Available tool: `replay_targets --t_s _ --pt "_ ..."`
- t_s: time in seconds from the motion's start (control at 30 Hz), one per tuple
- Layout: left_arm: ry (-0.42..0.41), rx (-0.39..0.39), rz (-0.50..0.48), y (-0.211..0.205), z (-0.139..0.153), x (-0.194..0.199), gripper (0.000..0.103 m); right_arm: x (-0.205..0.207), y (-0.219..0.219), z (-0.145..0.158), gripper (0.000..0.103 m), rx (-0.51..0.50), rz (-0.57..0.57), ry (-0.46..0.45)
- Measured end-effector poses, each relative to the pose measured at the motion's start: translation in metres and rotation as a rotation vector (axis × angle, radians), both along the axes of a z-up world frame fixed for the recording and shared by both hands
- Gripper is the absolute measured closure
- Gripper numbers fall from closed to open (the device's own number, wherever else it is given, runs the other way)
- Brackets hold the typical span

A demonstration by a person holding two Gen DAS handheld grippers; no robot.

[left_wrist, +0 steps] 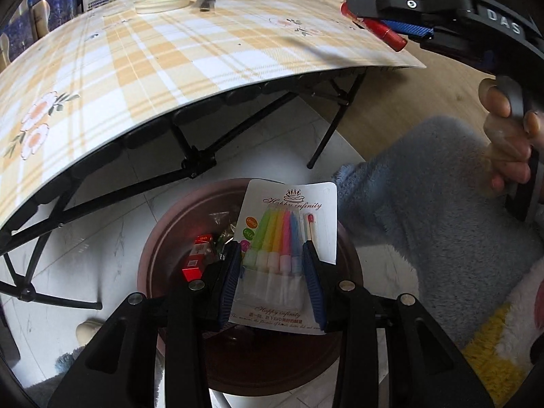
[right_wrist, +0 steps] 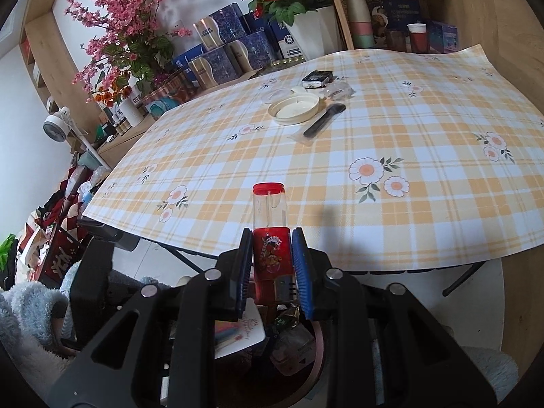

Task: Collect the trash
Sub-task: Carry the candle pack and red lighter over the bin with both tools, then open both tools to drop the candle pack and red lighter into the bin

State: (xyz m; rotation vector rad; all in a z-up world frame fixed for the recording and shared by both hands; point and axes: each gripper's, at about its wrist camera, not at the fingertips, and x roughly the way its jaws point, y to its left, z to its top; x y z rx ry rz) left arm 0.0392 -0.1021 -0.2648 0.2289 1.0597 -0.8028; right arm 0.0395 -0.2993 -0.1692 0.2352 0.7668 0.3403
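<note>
My left gripper (left_wrist: 272,255) is shut on a white card pack of coloured birthday candles (left_wrist: 289,238) and holds it above a dark round trash bin (left_wrist: 159,248) on the floor. The bin holds a red box (left_wrist: 199,255) and wrappers. My right gripper (right_wrist: 272,261) is shut on a red and clear bottle (right_wrist: 270,231), held at the table's near edge; it also shows in the left wrist view (left_wrist: 380,30) at top right. The candle pack (right_wrist: 238,335) and the bin rim (right_wrist: 318,350) show below the right gripper.
The folding table with a yellow plaid cloth (right_wrist: 374,136) carries a cream lid (right_wrist: 294,108), a black spoon in a wrapper (right_wrist: 321,122), a dark packet (right_wrist: 318,78) and clear plastic (right_wrist: 336,91). Shelves with boxes and flowers stand behind. A blue fleece sleeve (left_wrist: 425,204) is at right.
</note>
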Motion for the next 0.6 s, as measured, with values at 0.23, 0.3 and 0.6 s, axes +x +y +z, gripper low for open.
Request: replay_targets --t_s 0.23,0.3,0.6 --pt "-0.068 -0.131 0.085 0.02 0.024 0.009 0.033 -0.005 0.005 -0.002 0.076 0.007 0.011 -0.013" --pt "-0.122 -0.162 0.142 0.03 0.037 0.01 0.031 -0.008 0.007 -0.004 0.076 0.02 0.016 -0.011" --pt "-0.39 -0.259 0.379 0.09 0.104 0.001 0.015 -0.017 0.047 -0.018 0.076 -0.06 0.131 0.004"
